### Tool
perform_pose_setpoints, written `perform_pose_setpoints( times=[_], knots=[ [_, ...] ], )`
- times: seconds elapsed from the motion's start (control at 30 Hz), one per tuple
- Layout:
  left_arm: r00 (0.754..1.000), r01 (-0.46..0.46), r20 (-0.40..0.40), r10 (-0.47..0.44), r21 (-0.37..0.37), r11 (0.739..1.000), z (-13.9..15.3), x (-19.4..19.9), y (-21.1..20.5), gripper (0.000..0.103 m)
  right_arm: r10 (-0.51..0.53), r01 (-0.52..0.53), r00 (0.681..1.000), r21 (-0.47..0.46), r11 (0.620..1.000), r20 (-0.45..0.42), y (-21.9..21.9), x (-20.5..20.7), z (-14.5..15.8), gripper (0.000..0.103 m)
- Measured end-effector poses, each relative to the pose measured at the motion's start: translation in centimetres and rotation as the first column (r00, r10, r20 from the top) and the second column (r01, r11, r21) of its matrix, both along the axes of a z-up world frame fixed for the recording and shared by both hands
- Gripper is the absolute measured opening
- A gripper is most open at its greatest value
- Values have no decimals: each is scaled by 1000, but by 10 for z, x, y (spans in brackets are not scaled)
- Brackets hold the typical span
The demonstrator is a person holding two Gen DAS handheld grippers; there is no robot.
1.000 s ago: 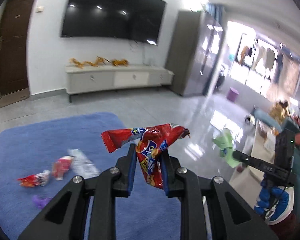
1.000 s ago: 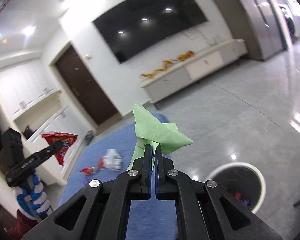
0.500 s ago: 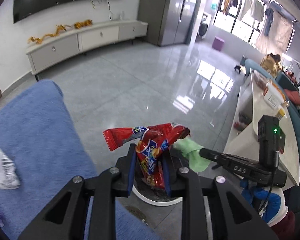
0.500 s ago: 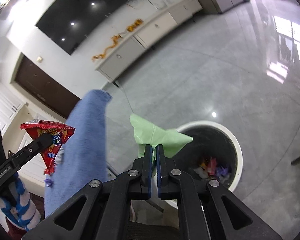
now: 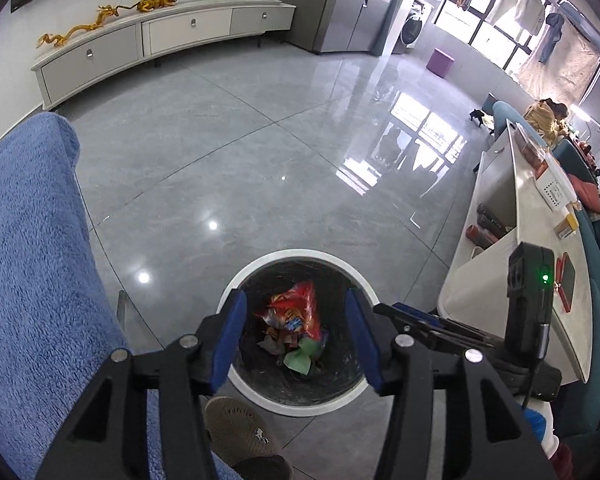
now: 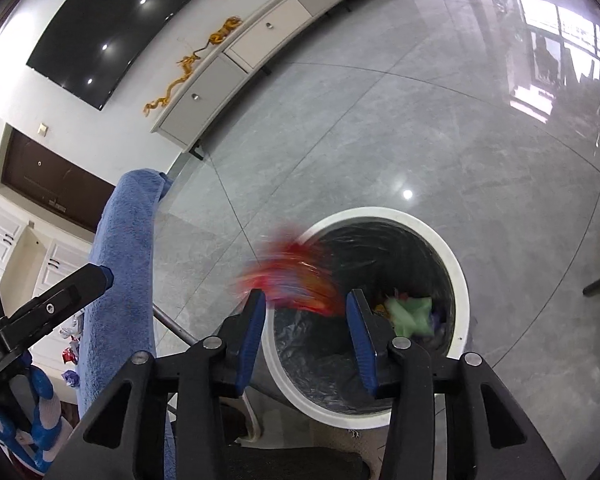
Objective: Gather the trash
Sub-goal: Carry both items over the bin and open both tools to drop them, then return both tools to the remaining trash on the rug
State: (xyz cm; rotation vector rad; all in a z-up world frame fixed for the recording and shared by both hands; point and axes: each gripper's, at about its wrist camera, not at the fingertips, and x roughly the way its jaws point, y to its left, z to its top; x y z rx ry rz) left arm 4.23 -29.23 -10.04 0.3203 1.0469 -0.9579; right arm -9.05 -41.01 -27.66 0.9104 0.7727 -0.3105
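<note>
Trash bin (image 5: 256, 394) holds red wrapper (image 5: 300, 312) and green paper (image 5: 300, 358); both grippers' fingers (image 5: 230, 340) opening, empty, wrapper print unreadable

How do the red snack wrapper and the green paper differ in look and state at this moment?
The red snack wrapper is printed and glossy; the green paper is plain and matte. In the right wrist view the wrapper is a blur at the rim of the bin, falling, while the paper shows sharper, lower inside. The wrapper looks larger than the paper. Both are crumpled, and neither is held.
</note>
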Motion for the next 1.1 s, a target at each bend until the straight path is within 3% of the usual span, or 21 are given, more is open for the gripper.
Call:
perform_pose_setpoints(
  times=[0.13,0.3,0.47,0.6,0.77,1.1],
  knots=[
    [1000,-22,1,22,-6,1000,1,2,7,50,-22,22,1000,14,1000,-7,-2,-8,-2,43],
    [995,-70,68,71,-19,997,14,2,28,50,-49,49,999,17,999,4,0,-20,3,43],
    [977,-141,150,149,-63,988,36,-1,58,50,-67,67,998,-58,996,-1,10,-34,27,43],
    [947,-194,241,213,-100,976,54,-8,86,50,-85,84,996,-148,985,2,20,-43,53,44],
    [892,-268,329,310,-169,949,80,-16,129,50,-63,64,998,-259,964,15,44,-41,89,47],
    [827,-308,412,383,-238,921,118,-42,197,50,49,-14,996,-410,912,75,105,-29,151,48]
  ],
)
